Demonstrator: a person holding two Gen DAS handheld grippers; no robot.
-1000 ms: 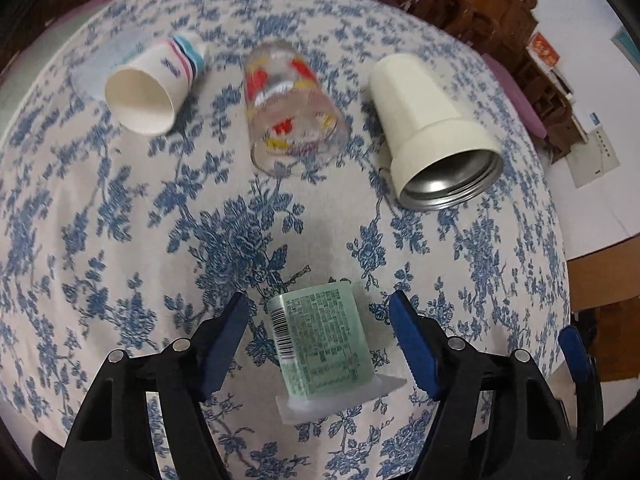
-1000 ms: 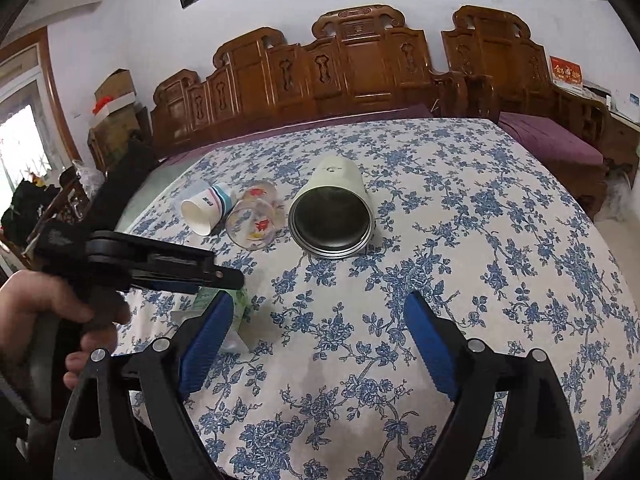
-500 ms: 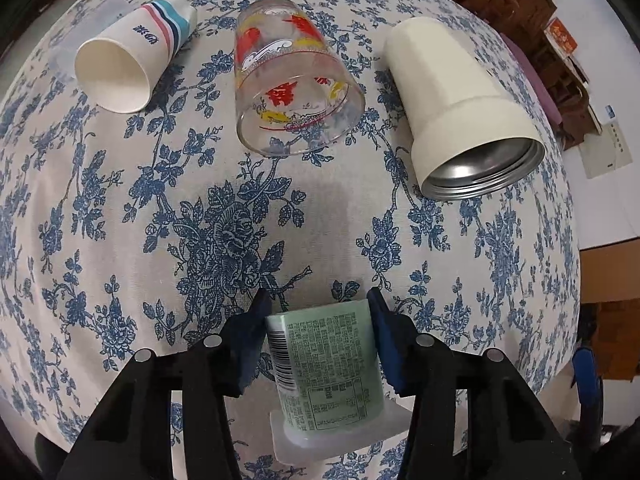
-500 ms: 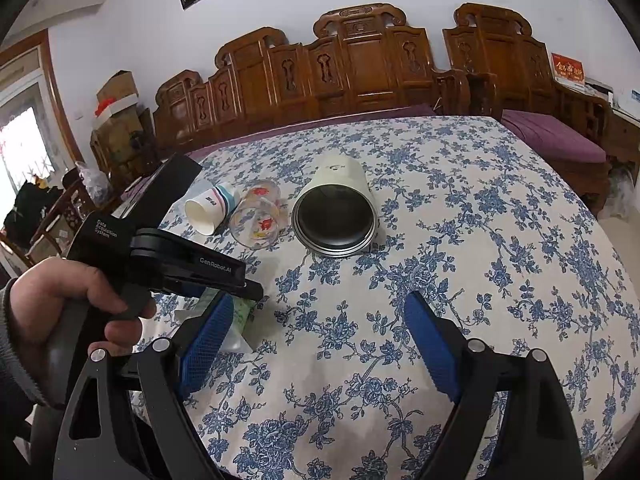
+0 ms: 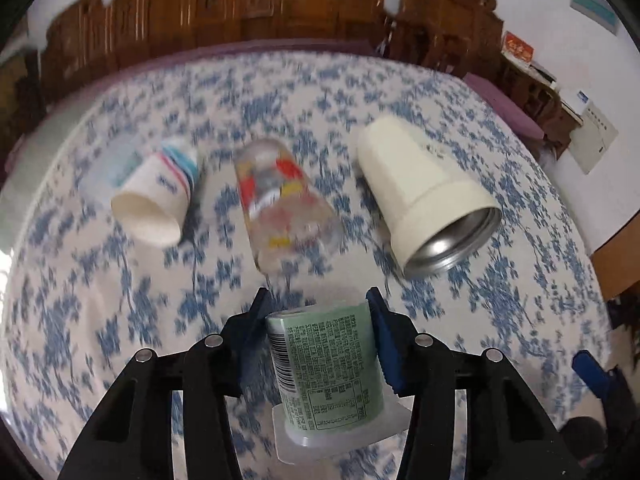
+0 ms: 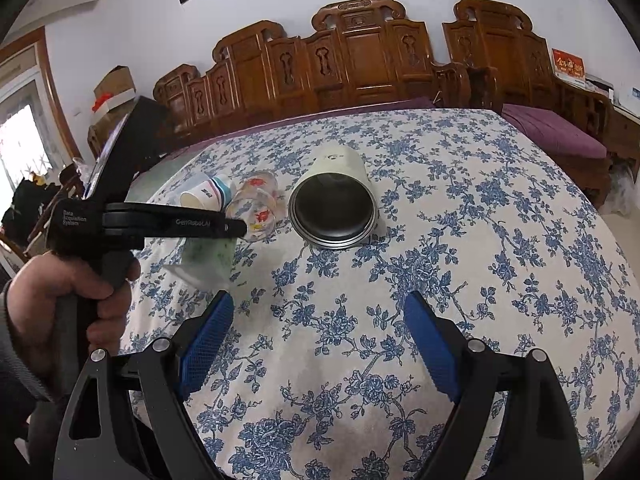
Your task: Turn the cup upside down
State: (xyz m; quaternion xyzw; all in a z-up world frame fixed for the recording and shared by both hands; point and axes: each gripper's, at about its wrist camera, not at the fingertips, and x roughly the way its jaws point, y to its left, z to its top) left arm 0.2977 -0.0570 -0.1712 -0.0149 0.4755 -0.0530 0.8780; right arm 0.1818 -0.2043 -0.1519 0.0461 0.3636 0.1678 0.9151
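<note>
My left gripper [image 5: 318, 304] is shut on a small green-labelled plastic cup [image 5: 326, 368] with a white square rim. It holds the cup lifted off the table, base pointing away from me. In the right wrist view the left gripper [image 6: 236, 227] holds the green cup [image 6: 208, 258] above the cloth. My right gripper [image 6: 318, 312] is open and empty over the near part of the table.
On the blue-flowered tablecloth [image 6: 480, 240] lie three cups on their sides: a striped paper cup [image 5: 154, 200], a printed glass [image 5: 280, 200] and a cream steel-lined mug [image 5: 424, 196]. Carved wooden chairs [image 6: 360, 64] stand behind the table.
My left gripper has lifted and tilted up with the green cup in it; the view now reaches the chairs. The right gripper has stayed still and open.
</note>
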